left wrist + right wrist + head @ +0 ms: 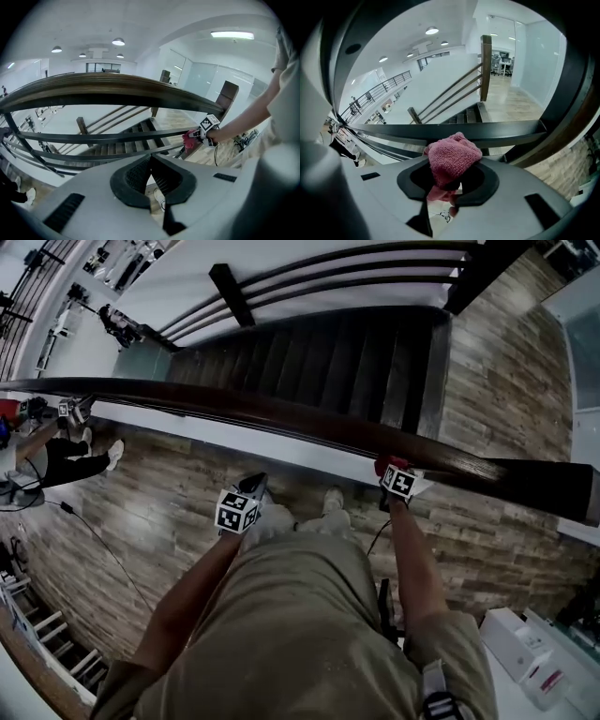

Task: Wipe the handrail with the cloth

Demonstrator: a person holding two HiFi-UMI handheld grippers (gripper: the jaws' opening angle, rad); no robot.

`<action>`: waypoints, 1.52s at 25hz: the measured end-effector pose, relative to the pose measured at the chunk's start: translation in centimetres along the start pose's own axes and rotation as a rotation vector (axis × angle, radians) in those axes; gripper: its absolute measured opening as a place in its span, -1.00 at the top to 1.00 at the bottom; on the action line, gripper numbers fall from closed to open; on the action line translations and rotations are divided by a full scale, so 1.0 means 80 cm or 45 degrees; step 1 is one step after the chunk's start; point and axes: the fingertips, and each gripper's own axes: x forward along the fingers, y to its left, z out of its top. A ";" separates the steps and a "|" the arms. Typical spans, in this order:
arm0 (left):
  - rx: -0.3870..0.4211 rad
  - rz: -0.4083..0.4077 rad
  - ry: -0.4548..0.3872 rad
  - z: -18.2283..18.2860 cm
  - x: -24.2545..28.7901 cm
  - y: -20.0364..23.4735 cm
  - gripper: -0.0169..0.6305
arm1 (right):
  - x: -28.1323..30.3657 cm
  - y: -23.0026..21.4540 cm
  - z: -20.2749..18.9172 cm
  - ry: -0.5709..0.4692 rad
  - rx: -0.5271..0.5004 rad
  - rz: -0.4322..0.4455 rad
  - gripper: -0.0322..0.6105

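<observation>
The dark wooden handrail runs across the head view from the left edge to the right edge. It arches over the left gripper view as the same handrail. My right gripper is shut on a bunched pink cloth at the rail's near edge. Whether the cloth touches the wood I cannot tell. In the right gripper view the cloth bulges out from between the jaws of my right gripper. My left gripper hangs below and short of the rail. That left gripper is shut with nothing in it.
Beyond the rail a dark staircase drops away, with thin metal rails under the handrail. A newel post stands at the right end. White boxes lie at lower right. A seated person and a floor cable are at left.
</observation>
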 end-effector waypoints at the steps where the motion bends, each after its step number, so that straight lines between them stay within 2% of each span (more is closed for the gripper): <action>1: -0.005 0.008 0.000 -0.003 -0.011 0.015 0.90 | 0.000 0.013 0.002 -0.005 -0.004 -0.009 0.54; 6: -0.052 0.052 -0.003 -0.027 -0.052 0.096 0.90 | 0.011 0.096 0.007 0.005 -0.063 0.019 0.54; 16: -0.083 0.060 -0.042 -0.059 -0.105 0.196 0.90 | 0.020 0.214 0.013 -0.007 -0.105 -0.004 0.54; 24: -0.008 0.068 -0.046 -0.080 -0.144 0.281 0.90 | 0.031 0.317 0.006 -0.016 -0.141 0.012 0.54; 30: -0.010 0.098 -0.084 -0.062 -0.150 0.320 0.90 | 0.039 0.394 0.011 0.006 -0.278 0.111 0.54; 38: -0.094 0.163 -0.089 -0.037 -0.147 0.352 0.90 | 0.059 0.482 0.018 0.060 -0.405 0.276 0.54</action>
